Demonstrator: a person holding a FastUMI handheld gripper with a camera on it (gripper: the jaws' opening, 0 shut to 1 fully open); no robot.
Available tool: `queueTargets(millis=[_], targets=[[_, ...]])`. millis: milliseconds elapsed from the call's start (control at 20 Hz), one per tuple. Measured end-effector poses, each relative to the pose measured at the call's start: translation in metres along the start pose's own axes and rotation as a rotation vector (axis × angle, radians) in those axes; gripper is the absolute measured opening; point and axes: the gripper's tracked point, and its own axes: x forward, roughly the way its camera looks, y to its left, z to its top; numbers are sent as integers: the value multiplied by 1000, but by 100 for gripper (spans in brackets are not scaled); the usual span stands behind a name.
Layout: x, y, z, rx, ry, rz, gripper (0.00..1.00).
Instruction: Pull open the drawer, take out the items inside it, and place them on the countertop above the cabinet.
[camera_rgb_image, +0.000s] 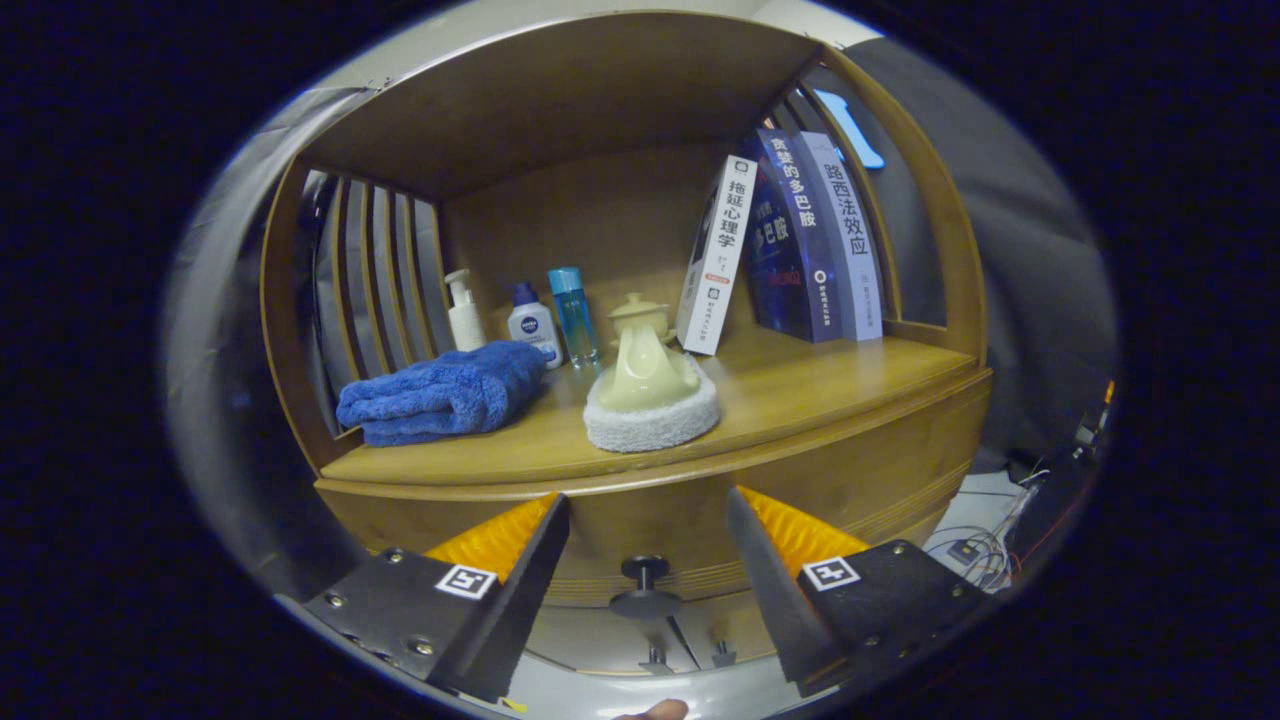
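Gripper (648, 520) spread wide, holding nothing; fingers straddle the line to the drawer knob (645, 585). Knob sits between the fingers and slightly ahead, low on the drawer front (880, 480); its stem points back toward the gripper, so the closing axis runs across it. Drawer reads as shut; contents hidden, nothing to judge about them yet. Below the knob, two smaller knobs, partly cut off. Above the knob, the countertop (800, 390): scrub brush with pale handle (650, 385) straight over it, blue towel (445, 392) up-left, three bottles (530, 320) behind the towel, leaning books (790, 245) up-right. Something at the lowest edge under the knob, maybe a fingertip, too cropped to say.
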Motion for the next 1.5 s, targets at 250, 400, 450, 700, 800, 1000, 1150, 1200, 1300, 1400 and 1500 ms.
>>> queueTargets(millis=[250, 400, 450, 700, 800, 1000, 1150, 1200, 1300, 1400, 1500], targets=[[-1, -5, 1, 10, 5, 2, 93], [-1, -5, 1, 4, 12, 1, 91], [-1, -5, 0, 8, 13, 1, 91], [-1, -4, -9, -60, 82, -20, 93], [-9, 2, -11, -88, 122, -13, 95], [-39, 8, 23, -87, 102, -35, 96], [-72, 13, 76, -99, -3, -53, 95], [-84, 13, 96, -112, -42, -65, 96], [-109, 13, 130, -145, -107, -88, 96], [-136, 14, 160, -177, -165, -107, 95], [-165, 16, 186, -205, -219, -133, 95]])
